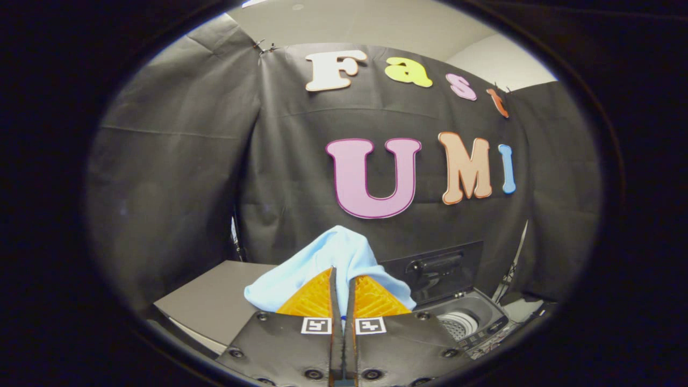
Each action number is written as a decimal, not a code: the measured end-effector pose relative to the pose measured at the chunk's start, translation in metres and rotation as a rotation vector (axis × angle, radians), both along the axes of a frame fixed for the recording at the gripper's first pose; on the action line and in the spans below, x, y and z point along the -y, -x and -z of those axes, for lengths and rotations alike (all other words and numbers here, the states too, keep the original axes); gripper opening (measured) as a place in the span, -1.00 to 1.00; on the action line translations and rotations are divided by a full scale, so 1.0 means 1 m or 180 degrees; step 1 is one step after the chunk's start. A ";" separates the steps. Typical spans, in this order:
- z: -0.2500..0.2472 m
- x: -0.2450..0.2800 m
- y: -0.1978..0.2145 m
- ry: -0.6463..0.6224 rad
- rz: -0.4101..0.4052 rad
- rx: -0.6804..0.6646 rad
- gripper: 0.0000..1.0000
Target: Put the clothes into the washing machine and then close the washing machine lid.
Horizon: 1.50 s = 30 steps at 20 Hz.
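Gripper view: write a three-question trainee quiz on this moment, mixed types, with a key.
1. True or false: the gripper is shut on the light blue cloth.
2. The washing machine lid stands: A) raised open B) closed flat.
3. Fill in: the drum opening lies beyond and to the ___ of the fingers.

Key: 1 true; 2 A; 3 right.
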<state>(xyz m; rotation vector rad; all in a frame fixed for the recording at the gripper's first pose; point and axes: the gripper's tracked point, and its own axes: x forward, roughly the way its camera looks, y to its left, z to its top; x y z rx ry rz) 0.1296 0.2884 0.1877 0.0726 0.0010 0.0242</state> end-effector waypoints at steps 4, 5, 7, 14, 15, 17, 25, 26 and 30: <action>0.000 0.023 0.003 0.0051 0.0025 0.0031 -0.97; -0.001 0.027 0.003 0.0030 0.0020 0.0055 -0.97; 0.001 0.044 0.003 -0.0013 0.0024 0.0090 -0.96; 0.014 0.103 0.001 0.0028 0.0086 0.0153 -0.96; 0.015 0.109 0.000 0.0044 0.0086 0.0178 -0.96; 0.020 0.122 -0.002 0.0071 0.0103 0.0199 -0.96; 0.049 0.169 -0.018 0.0122 0.0272 0.0103 -0.94; 0.053 0.174 -0.020 0.0120 0.0284 0.0089 -0.94; 0.081 0.186 -0.034 0.0141 0.0323 -0.0019 -0.95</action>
